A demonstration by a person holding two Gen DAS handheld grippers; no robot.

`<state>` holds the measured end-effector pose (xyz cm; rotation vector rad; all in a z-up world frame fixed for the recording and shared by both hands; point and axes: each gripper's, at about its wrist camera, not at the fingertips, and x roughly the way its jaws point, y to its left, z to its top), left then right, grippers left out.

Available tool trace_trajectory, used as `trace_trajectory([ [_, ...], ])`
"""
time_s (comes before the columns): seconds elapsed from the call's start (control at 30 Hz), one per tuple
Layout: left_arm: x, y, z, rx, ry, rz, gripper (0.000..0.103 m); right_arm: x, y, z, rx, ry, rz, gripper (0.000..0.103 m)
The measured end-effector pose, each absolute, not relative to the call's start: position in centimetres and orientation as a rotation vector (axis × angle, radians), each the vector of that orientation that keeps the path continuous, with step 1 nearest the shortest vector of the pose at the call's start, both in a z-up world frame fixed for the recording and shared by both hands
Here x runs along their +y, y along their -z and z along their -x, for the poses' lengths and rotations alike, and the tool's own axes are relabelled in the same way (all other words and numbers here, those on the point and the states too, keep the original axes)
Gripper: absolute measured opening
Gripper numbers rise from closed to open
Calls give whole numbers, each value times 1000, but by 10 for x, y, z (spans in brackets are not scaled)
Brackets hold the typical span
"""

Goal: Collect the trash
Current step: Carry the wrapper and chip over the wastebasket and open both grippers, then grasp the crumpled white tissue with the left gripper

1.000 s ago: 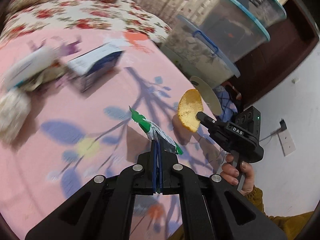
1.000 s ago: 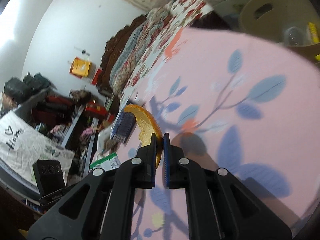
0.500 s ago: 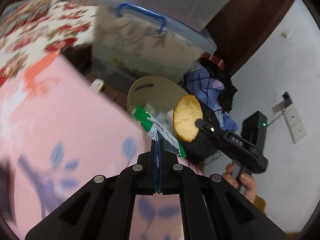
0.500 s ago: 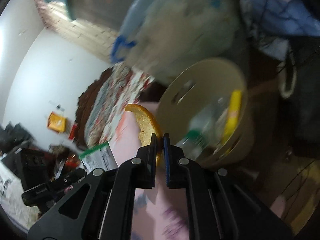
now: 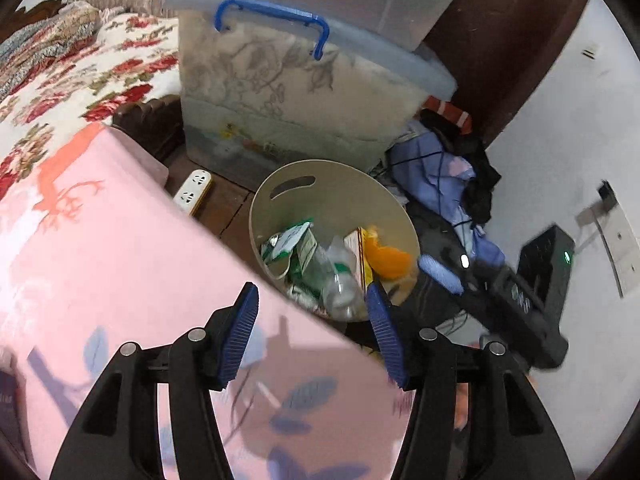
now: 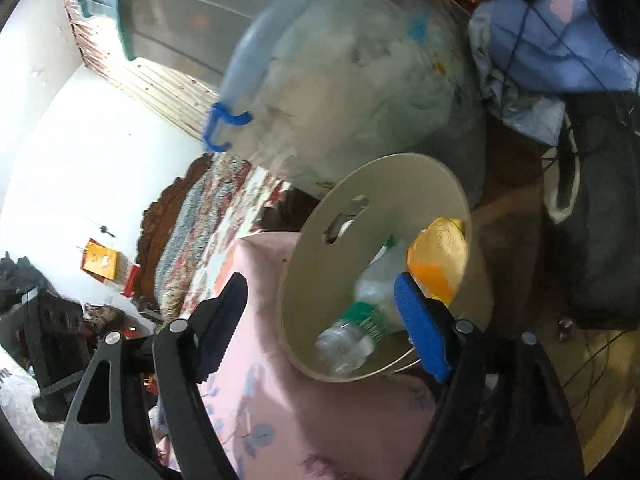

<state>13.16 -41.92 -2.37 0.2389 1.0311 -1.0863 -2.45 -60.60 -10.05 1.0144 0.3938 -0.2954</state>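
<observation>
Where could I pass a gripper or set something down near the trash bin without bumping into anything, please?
The pink bedspread beside the bin is bare up to its edge. The bin's upper half, under its handle slot, is open; its bottom holds a bottle, wrappers and orange peel. Right of it clothes crowd in; behind stands a storage tub.

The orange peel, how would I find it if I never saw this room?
Find the big clear box with the blue handle. Below it on the floor stands a round beige bin. The peel lies inside by the right wall, the only bright orange thing among green wrappers and a clear bottle.
</observation>
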Motion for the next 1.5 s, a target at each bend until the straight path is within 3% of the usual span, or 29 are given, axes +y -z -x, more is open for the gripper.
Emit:
trace_trajectory([
  [0.43, -178, 18, -86, 961, 922, -124, 54, -468, 84, -43, 559, -13, -930, 63],
  [0.5, -134, 14, -86, 907, 814, -117, 61, -436, 88, -60, 607, -64, -914, 63],
  [0.63, -42, 7, -101, 755, 425, -128, 91, -375, 96, -93, 718, -165, -877, 64],
  [0.83, 15, 44, -155, 908, 327, 51, 92, -277, 67, -142, 796, -322, -722, 64],
  [0.9, 17, 62, -168, 961, 326, 68, 90, -250, 52, -164, 801, -361, -664, 65],
  [0.97, 18, 74, -176, 995, 314, 95, 57, -224, 40, -194, 819, -397, -627, 67],
  [1.03, 30, 73, -173, 984, 317, 162, 50, -199, 31, -233, 856, -416, -592, 69],
  [1.33, 74, 74, -139, 1018, 339, 297, 48, -120, 55, -351, 1062, -314, -275, 69],
  [1.5, 93, 76, -131, 1020, 346, 362, 49, -97, 70, -330, 1152, -455, -230, 58],
])
